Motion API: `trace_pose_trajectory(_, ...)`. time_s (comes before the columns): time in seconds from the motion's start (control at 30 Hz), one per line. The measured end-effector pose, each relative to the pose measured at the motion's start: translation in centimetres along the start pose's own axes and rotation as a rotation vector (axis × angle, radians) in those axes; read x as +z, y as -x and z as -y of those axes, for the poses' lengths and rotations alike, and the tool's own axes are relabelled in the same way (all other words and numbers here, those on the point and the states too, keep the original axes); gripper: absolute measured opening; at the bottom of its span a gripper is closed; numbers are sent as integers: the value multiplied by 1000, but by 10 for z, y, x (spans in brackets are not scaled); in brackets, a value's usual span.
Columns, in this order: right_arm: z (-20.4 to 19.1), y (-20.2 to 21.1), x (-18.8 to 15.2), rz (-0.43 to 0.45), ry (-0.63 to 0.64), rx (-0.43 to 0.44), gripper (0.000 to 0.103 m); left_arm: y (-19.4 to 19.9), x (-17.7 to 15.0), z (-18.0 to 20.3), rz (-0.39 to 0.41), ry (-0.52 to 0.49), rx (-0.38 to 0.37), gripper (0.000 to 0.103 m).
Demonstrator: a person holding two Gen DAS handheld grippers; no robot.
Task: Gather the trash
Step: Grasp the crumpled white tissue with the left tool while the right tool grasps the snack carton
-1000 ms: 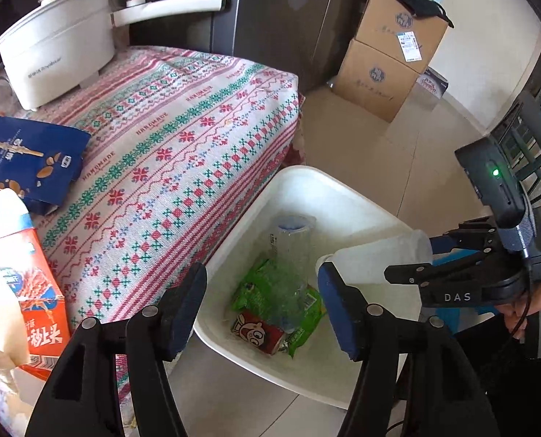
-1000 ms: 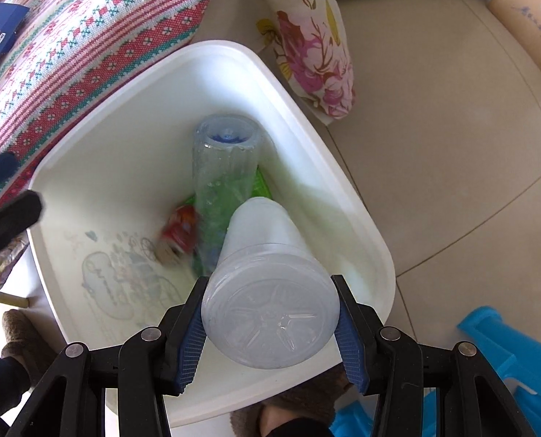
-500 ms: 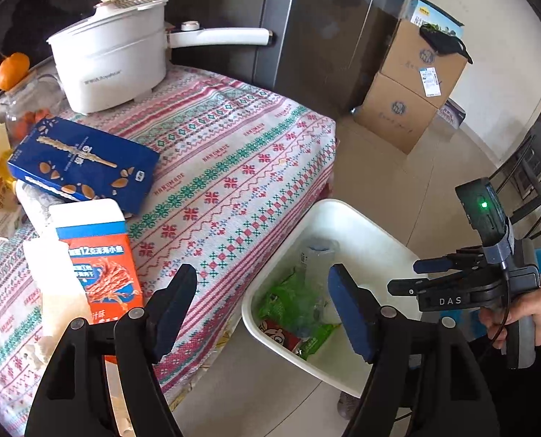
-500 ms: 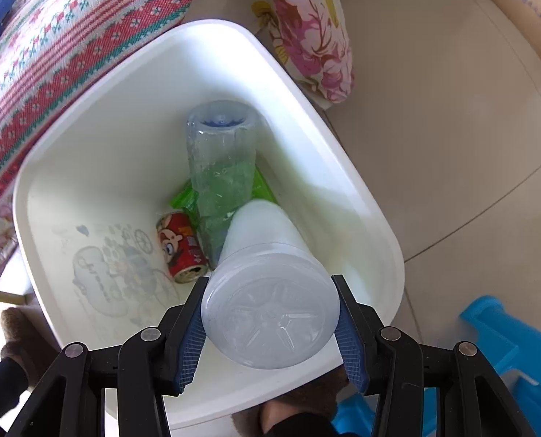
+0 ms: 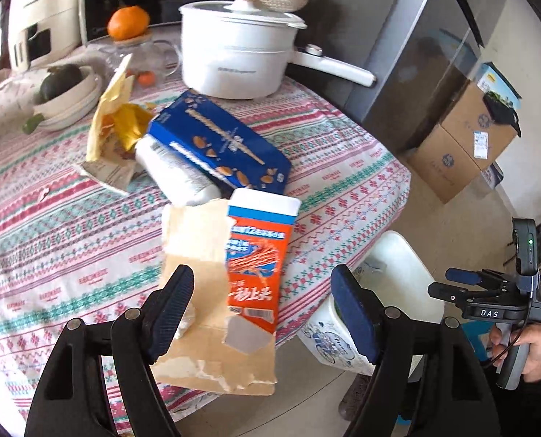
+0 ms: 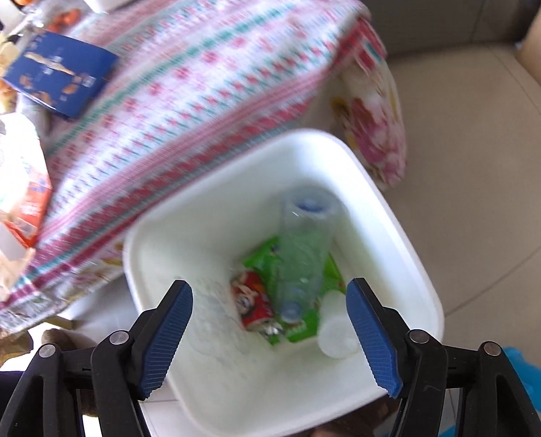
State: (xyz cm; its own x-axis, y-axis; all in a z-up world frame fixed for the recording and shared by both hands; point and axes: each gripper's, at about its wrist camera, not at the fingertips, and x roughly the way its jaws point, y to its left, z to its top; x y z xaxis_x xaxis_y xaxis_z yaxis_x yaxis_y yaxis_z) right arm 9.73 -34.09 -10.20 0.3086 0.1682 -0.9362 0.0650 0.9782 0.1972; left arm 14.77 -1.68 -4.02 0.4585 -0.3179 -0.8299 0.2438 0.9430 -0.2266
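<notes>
The tablecloth [image 5: 343, 182] is woven cloth, matt and coarse, while the bin [image 6: 390, 225] is smooth white plastic (slightly glossy). The torn carton [image 5: 255, 262] shows glossy print over raw brown cardboard; the bottle [image 6: 303, 251] is clear plastic.

The left gripper [image 5: 263, 307] hangs above the table edge beside the white bin [image 5: 407, 273], its blue-padded jaws spread wide with nothing between them. The right gripper [image 6: 268, 322] is poised over the same bin, jaws parted and empty, its handle held in the person's right hand [image 5: 532, 351].
</notes>
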Motion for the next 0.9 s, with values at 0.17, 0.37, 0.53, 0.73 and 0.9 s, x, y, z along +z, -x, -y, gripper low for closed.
trace_pose_trajectory(0.17,-27,7,11,26,41,22,77,4,-11,-38,-31,73,16,80)
trace_pose_trajectory(0.37,-66,7,20,35,101,47,78,-6,-27,-63,-99,97,9,80)
trace_pose_trajectory(0.53,-93,6,22,33,147,64,79,-25,-35,-73,-155,136,-3,75)
trace_pose_trajectory(0.73,-111,0,22,21,173,65,79,-44,-35,-69,-171,146,27,63)
trace_pose_trajectory(0.9,-113,-3,22,11,166,60,79,-63,-30,-64,-176,143,94,52)
